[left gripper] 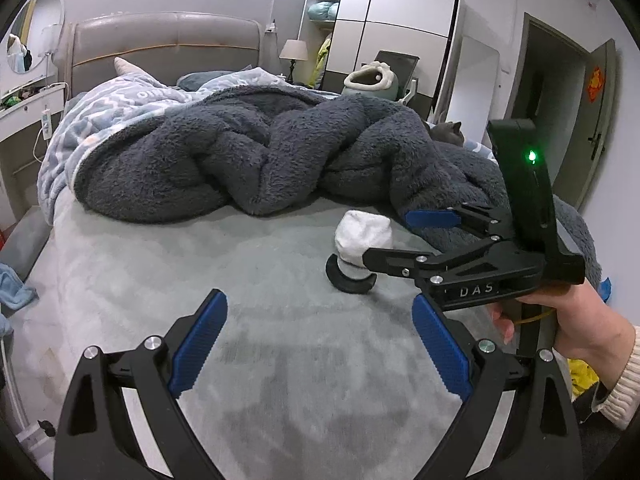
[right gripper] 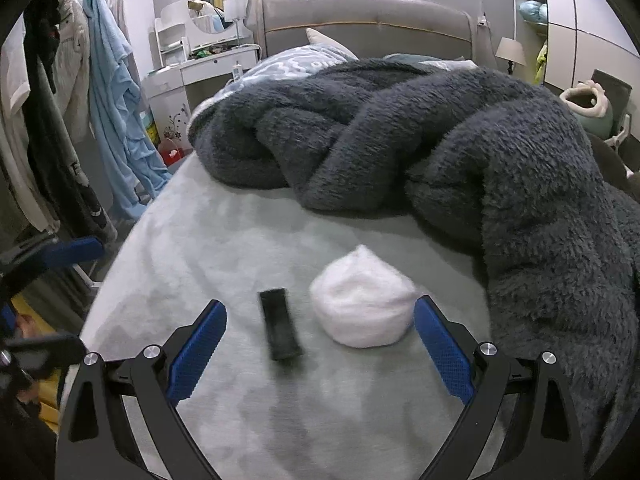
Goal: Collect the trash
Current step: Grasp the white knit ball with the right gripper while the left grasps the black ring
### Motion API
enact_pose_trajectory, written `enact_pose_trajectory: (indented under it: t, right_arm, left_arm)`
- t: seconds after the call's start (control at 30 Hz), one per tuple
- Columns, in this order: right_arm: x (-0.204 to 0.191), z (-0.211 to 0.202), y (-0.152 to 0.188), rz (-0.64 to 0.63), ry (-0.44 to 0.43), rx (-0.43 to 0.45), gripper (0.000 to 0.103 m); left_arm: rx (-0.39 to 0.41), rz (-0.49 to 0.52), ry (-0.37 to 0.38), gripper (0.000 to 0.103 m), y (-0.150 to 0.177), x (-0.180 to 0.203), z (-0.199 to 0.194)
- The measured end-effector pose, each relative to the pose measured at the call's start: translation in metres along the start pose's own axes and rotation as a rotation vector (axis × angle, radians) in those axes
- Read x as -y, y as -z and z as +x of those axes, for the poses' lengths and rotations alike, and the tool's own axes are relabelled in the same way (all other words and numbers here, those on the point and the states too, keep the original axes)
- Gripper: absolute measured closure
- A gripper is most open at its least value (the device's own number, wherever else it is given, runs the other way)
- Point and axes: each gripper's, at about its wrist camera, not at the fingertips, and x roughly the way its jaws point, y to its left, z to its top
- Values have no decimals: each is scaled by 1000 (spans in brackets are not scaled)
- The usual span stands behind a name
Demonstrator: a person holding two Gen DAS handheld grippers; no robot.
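Note:
A white crumpled wad (right gripper: 362, 304) lies on the grey bedsheet (right gripper: 224, 240). A small black oblong piece (right gripper: 280, 330) lies just left of it. My right gripper (right gripper: 320, 312) is open low over the sheet, and both items sit between its fingers, the wad close to the right pad. In the left wrist view the right gripper (left gripper: 388, 238), held by a hand (left gripper: 576, 320), spans the wad (left gripper: 362, 232), with the black piece (left gripper: 352, 282) in front. My left gripper (left gripper: 318, 312) is open and holds nothing, short of the wad; one of its fingers (right gripper: 80, 249) shows at the left edge.
A heaped dark fluffy blanket (left gripper: 256, 152) covers the bed's far half and right side, close behind the wad. A grey cat (left gripper: 450, 132) lies at its right. Clothes (right gripper: 112, 92) hang left of the bed beside a dressing table (right gripper: 208, 68). A wardrobe (left gripper: 384, 32) stands behind.

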Motion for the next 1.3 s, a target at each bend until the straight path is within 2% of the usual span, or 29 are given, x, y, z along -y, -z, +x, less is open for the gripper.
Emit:
enact_pose_trajectory:
  t: [0.27,0.57,0.67,0.8,0.9,0.97,1.3]
  right_arm:
    - [30,16,2,18,-15,-29,7]
    - [34,40,-1,14,-35,-57,8]
    - [39,51,-1,29,-49,-78,15]
    - [46,62,1,61,-67,-115,37]
    - [52,59,-1,99,-104,-98,46]
    - [57,56,-2,127,-122,-86,47]
    - [65,45,1,184,-135,-42,47]
  left_arm:
    - [-1,24,59,8,-7,0,16]
    - [-75,54,125,8,-6,2,51]
    - [-105,76,141,8,-3,6,62]
    - [-125,100,163,9,-2,12,74]
    - [-136,118,168,11,-1,17,82]
    - [-142,127,167,15,0,19,86]
    - [-162,122,133,18,-2,18,104]
